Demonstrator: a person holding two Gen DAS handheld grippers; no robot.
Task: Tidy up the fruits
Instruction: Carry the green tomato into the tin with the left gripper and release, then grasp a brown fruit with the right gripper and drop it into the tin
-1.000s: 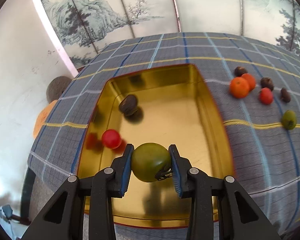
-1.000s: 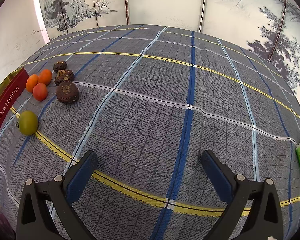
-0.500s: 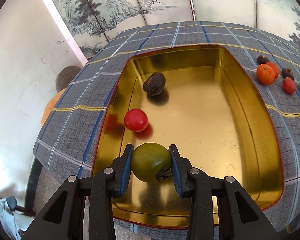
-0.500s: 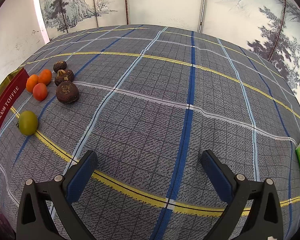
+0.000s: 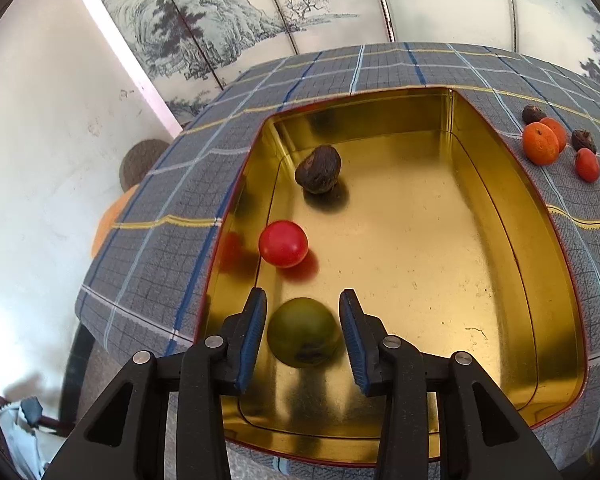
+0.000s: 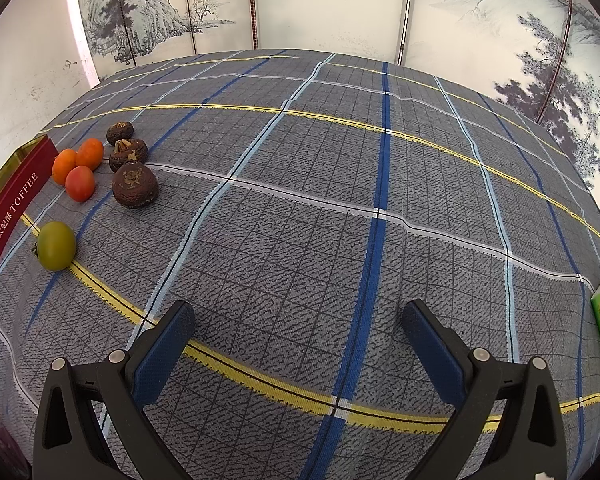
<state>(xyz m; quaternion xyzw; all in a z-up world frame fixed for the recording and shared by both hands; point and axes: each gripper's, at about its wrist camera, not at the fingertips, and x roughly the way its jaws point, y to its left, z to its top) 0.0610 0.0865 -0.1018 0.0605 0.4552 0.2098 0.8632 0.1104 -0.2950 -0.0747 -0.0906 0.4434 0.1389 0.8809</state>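
Two blue pads (image 5: pixel 253 332) of the left claw (image 5: pixel 303 334) are just parting, and the green fruit (image 5: pixel 303 332) is sitting loose between them with a thin gap on each side, hanging low over the near end of the gold tin (image 5: pixel 500 216). Farther into the tin, a red fruit (image 5: pixel 283 243) and a brown fruit (image 5: pixel 318 169) are lying along its left side. Beyond the tin's right wall, the remaining fruits are waiting on the tabletop (image 6: pixel 340 200): another green one (image 6: pixel 56 245) nearest the tin, then orange ones (image 6: pixel 79 183) and brown ones (image 6: pixel 134 184). Idling wide open and empty, the right claw (image 6: pixel 296 340) is hovering farther from the tin, so that pile is lying up and to its left.
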